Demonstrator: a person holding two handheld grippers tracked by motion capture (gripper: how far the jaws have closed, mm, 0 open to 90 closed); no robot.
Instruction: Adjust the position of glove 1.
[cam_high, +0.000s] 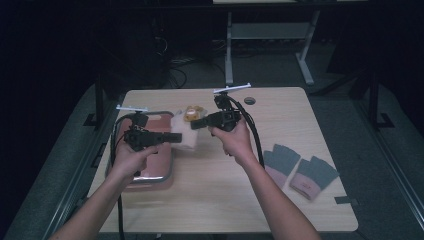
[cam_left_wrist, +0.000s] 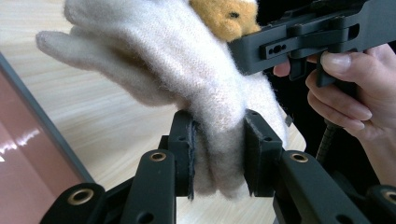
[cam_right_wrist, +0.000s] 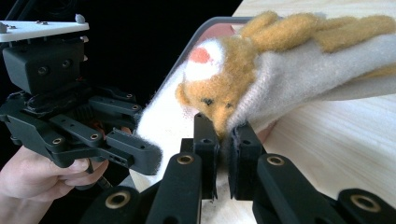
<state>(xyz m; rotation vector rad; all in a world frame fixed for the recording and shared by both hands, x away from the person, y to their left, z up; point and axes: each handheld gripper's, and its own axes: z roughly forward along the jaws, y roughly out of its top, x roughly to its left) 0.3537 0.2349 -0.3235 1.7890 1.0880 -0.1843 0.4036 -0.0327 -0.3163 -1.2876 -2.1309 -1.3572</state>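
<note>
Left gripper (cam_left_wrist: 218, 154): jaws clamped on the cuff end of the cream glove (cam_left_wrist: 187, 74), thick fold of wool between the pads.
Right gripper (cam_right_wrist: 223, 158): jaws pinched almost closed on the edge of the same glove, just under the orange bear patch (cam_right_wrist: 219, 93).
Place of glove: held in the air between both grippers, above the table (cam_high: 220, 200), at the right edge of the tray (cam_high: 150, 177), left of centre.
Risk, slip: thin bite of the right jaws on fluffy knit; likely to pull free if the hands move apart.
Risk, stretch: pull from two sides could deform the cuff or strain the patch.
Risk, collision: grippers very close to each other; a small turn could knock one on the other.
Tray: pink inside, grey rim, at left near side; contents not possible to tell, partly hidden under the left hand (cam_high: 131, 157).
Grey gloves (cam_high: 300, 170): pair lying flat on the table at right, well apart from the work.
</note>
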